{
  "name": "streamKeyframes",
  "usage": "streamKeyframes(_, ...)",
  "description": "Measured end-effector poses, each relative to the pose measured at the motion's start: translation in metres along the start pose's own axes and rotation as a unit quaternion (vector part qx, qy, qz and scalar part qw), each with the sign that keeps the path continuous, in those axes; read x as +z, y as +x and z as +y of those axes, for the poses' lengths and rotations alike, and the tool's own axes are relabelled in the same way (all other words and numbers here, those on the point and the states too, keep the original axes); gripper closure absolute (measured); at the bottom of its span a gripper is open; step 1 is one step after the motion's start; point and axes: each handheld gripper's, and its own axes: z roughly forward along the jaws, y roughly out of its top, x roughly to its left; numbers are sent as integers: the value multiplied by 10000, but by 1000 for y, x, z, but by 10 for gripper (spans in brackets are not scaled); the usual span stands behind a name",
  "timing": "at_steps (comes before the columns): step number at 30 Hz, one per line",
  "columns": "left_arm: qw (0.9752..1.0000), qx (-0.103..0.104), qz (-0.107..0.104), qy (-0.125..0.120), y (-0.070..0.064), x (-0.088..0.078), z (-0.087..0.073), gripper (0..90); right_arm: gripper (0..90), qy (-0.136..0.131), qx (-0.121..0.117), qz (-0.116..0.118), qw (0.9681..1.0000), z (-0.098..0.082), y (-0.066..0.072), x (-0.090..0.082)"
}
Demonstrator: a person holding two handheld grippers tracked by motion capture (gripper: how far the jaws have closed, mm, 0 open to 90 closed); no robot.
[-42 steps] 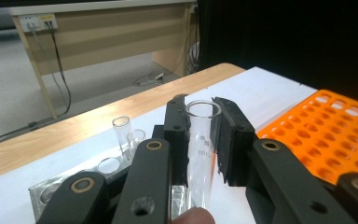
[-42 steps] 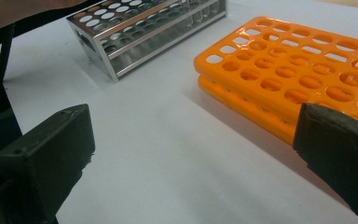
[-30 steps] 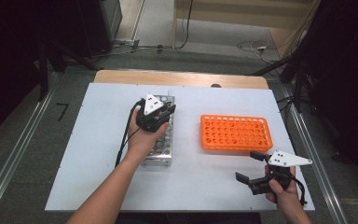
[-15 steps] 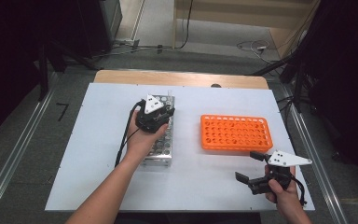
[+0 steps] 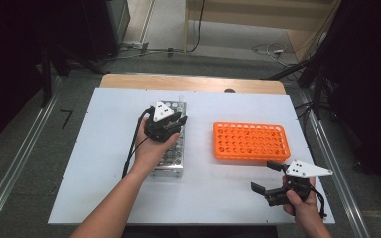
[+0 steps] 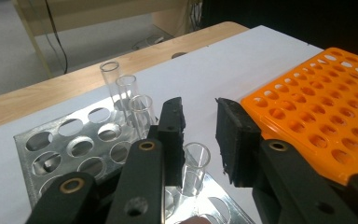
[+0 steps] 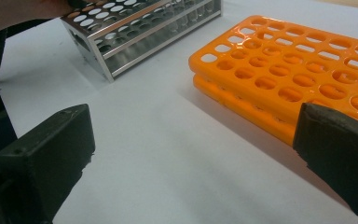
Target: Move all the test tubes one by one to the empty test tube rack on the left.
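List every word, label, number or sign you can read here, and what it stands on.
None: no readable text on the metal rack, the orange rack, the glass tubes or the grippers.
A dark mark on the floor left of the table is too small to read.

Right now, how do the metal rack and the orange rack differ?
The metal rack is shiny steel with large holes; the orange rack is plastic with many smaller holes. The metal rack holds clear glass tubes; the orange rack's visible holes are empty. The left gripper is over the metal rack; nothing is over the orange one. Both sit flat on the white table.
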Motion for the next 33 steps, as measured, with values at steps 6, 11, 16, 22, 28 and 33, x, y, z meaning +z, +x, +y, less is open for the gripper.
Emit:
streamKeyframes(6,9999,-112,-45,-58,2,-8,3,525,0,0,13,-9,10000,0,-1,0)
streamKeyframes(11,9996,-164,-159,-170,1,-13,4,371,0,1,18,-26,10000,0,-2,-1)
streamKeyframes(16,9990,-278,-287,-211,0,-18,6,168,0,10,23,-31,10000,0,-2,0)
streamKeyframes(22,9982,-283,-428,-312,-2,-29,7,45,0,13,15,-46,10000,0,-3,1)
streamKeyframes(28,9972,-268,-544,-430,-3,-45,6,4,0,14,27,-62,10000,-1,-4,1)
streamKeyframes(33,9973,-223,-529,-451,-3,-56,2,4,0,33,28,-68,10000,-1,-4,1)
